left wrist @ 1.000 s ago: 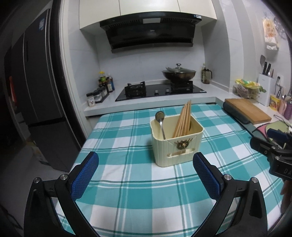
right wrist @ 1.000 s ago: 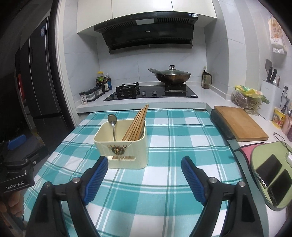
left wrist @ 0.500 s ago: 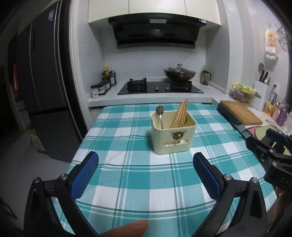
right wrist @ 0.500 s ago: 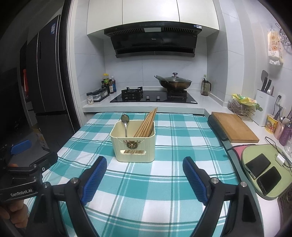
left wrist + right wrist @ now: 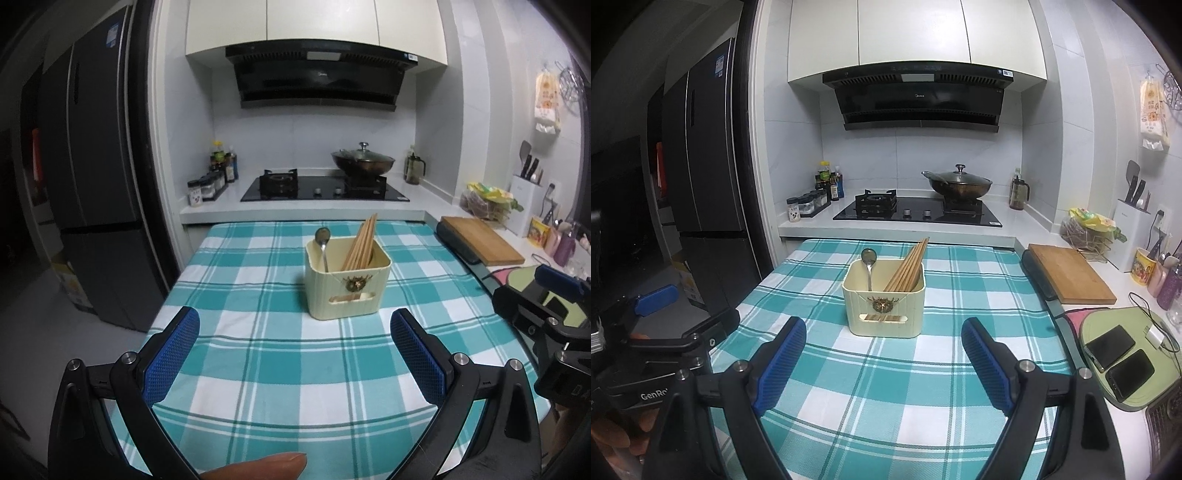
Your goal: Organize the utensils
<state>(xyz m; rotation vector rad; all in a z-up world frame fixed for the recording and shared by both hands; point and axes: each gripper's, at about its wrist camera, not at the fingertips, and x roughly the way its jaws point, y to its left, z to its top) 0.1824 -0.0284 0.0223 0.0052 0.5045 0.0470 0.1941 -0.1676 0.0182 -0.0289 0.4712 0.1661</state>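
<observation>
A cream utensil holder (image 5: 348,286) (image 5: 884,302) stands on the teal checked tablecloth (image 5: 288,354) (image 5: 886,391). Inside it a metal spoon (image 5: 323,242) (image 5: 868,266) stands bowl up on the left, and a bundle of wooden chopsticks (image 5: 362,242) (image 5: 908,266) leans to the right. My left gripper (image 5: 295,360) is open and empty, well short of the holder. Over the cloth my right gripper (image 5: 884,363) also stands open with nothing between its blue pads, the holder just beyond them. Each gripper's body shows at the edge of the other's view.
Behind the table a counter carries a gas hob (image 5: 916,214), a lidded wok (image 5: 958,182) and spice jars (image 5: 809,203). A wooden cutting board (image 5: 1071,278) and a green mat with two phones (image 5: 1119,354) lie to the right. A dark fridge (image 5: 96,184) stands left. A fingertip (image 5: 266,467) shows at the bottom.
Both grippers have drawn back and risen from the holder, which now looks smaller and farther away. A fingertip has come into the bottom of the left wrist view.
</observation>
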